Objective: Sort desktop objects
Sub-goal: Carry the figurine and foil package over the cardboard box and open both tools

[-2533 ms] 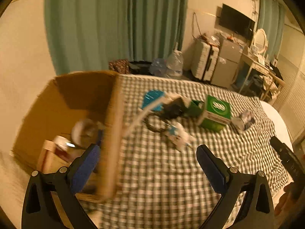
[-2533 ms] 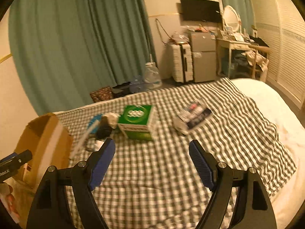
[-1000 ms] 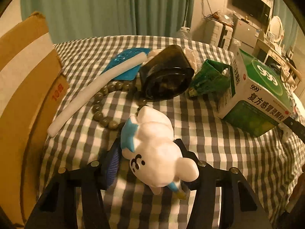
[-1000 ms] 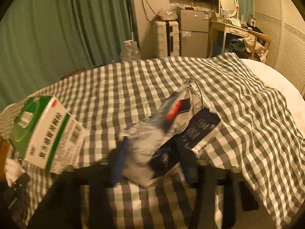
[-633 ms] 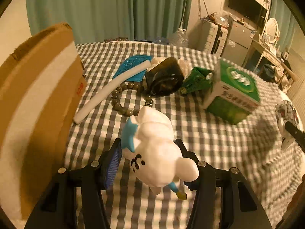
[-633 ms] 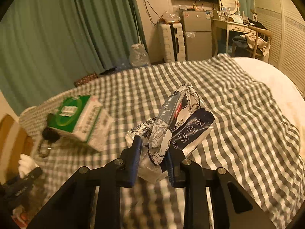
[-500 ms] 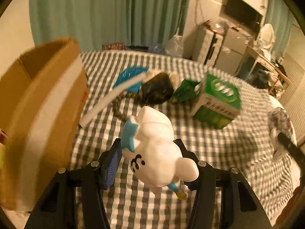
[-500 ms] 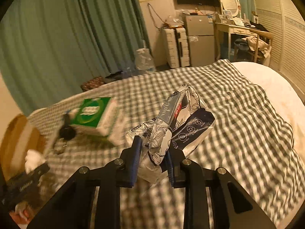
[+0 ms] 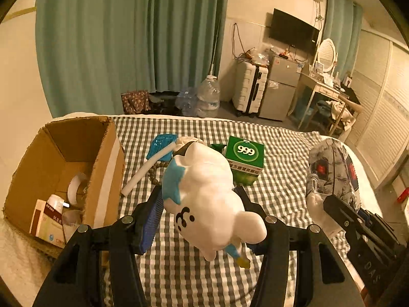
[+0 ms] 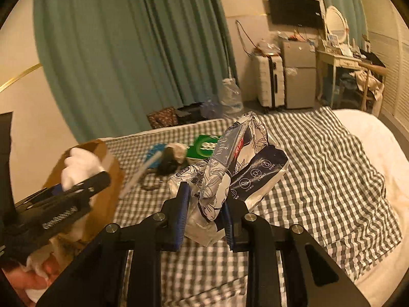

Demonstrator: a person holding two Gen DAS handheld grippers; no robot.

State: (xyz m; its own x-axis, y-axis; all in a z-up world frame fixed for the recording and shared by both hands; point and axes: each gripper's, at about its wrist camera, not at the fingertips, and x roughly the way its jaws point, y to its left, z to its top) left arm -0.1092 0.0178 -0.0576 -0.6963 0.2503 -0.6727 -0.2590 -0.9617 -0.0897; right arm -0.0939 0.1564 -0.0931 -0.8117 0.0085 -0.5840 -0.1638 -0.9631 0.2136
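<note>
My left gripper (image 9: 202,217) is shut on a white plush toy with blue ears (image 9: 207,192), held in the air above the checked cloth. My right gripper (image 10: 205,220) is shut on a crinkled floral tissue pack (image 10: 230,158), also lifted off the bed. An open cardboard box (image 9: 64,168) stands at the left, with a tape roll and small cartons inside. In the right wrist view the left gripper (image 10: 84,181) with the plush toy (image 10: 79,165) hangs in front of the cardboard box (image 10: 107,158). The tissue pack (image 9: 332,171) shows at the right of the left wrist view.
On the checked cloth (image 9: 281,174) lie a green 999 carton (image 9: 245,158), a white foam stick (image 9: 150,168), a bead string (image 9: 153,172), a blue pad (image 9: 162,144) and a dark object partly hidden by the plush. Curtains, suitcase and fridge stand beyond the bed.
Both grippers rose off the bed with their loads. The left one drew back towards the cardboard box, whose inside now shows. The right jaws tightened on the tissue pack.
</note>
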